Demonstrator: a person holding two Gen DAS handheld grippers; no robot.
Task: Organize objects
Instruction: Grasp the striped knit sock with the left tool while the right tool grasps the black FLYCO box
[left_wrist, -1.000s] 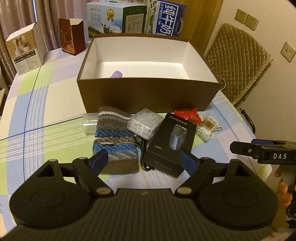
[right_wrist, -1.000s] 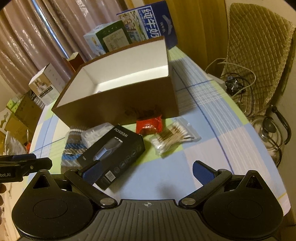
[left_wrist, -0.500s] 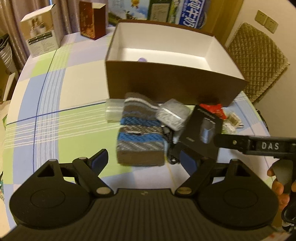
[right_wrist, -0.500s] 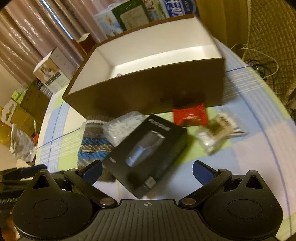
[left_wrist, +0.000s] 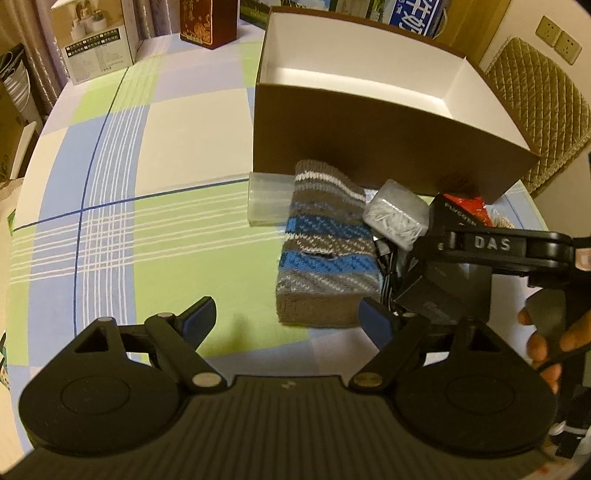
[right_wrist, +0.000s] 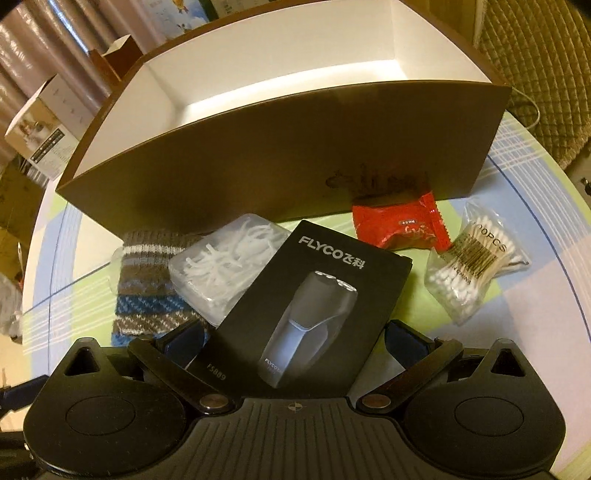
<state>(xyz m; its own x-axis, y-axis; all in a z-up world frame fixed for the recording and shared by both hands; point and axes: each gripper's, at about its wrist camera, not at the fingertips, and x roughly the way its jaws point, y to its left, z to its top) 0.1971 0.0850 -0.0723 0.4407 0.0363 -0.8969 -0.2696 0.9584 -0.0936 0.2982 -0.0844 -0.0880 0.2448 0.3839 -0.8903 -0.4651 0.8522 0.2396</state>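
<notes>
Right claw (right_wrist: 291, 341) straddling black FLYCO shaver box (right_wrist: 306, 306), not visibly clamped; left claw (left_wrist: 286, 319) wide open, empty, above counter (left_wrist: 110, 206); brown box (right_wrist: 280, 147) interior white.

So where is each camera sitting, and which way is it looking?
Left wrist: sits on the left hand-held gripper, looking forward over the checked tablecloth toward the brown box; its open fingers show, plus the right hand-held gripper and the person's hand.
Right wrist: sits on the right hand-held gripper, low and close, facing the brown box's front wall; its fingers sit either side of the black shaver box.
Shared: brown box, shaver box, striped knit pouch, red packet.
</notes>
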